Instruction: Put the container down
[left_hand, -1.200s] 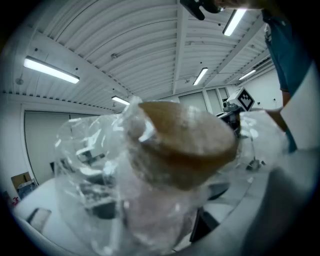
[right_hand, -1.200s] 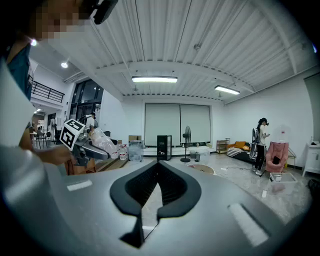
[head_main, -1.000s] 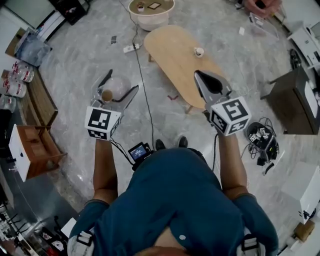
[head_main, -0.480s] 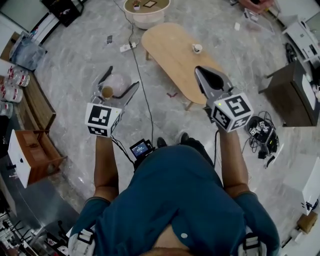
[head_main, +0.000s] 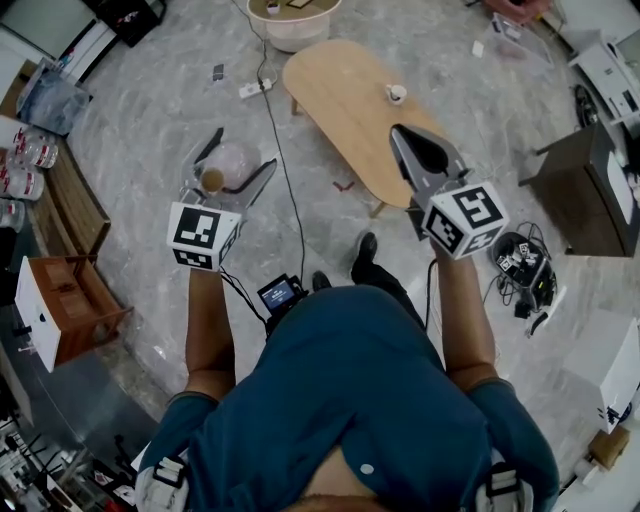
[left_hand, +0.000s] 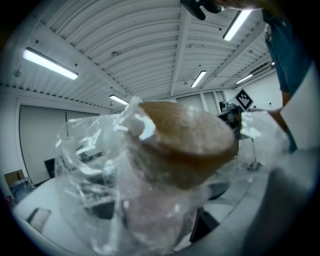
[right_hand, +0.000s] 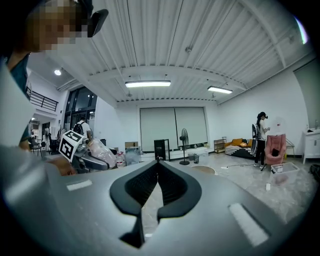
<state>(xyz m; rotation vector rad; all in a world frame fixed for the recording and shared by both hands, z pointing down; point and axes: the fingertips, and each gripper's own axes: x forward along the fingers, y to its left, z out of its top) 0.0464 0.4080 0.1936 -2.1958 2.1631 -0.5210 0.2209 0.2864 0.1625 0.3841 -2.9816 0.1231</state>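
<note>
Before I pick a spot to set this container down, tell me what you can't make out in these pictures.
- Left gripper view: the container fills the frame, blurred, hiding where the jaws touch it.
- Head view: its contents are too small to tell; only the brown lid shows.
- Head view: the cup on the wooden table is too small to see inside.

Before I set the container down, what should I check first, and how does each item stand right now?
1. Left gripper clamped on the container: ok.
2. Right gripper shut and empty: ok.
3. Container above the wooden table: not ok; in the head view it hangs over the floor, left of the table.
4. Bare space on the table: ok; only a small cup stands on it.
5. Container's base level for landing: cannot tell.
</note>
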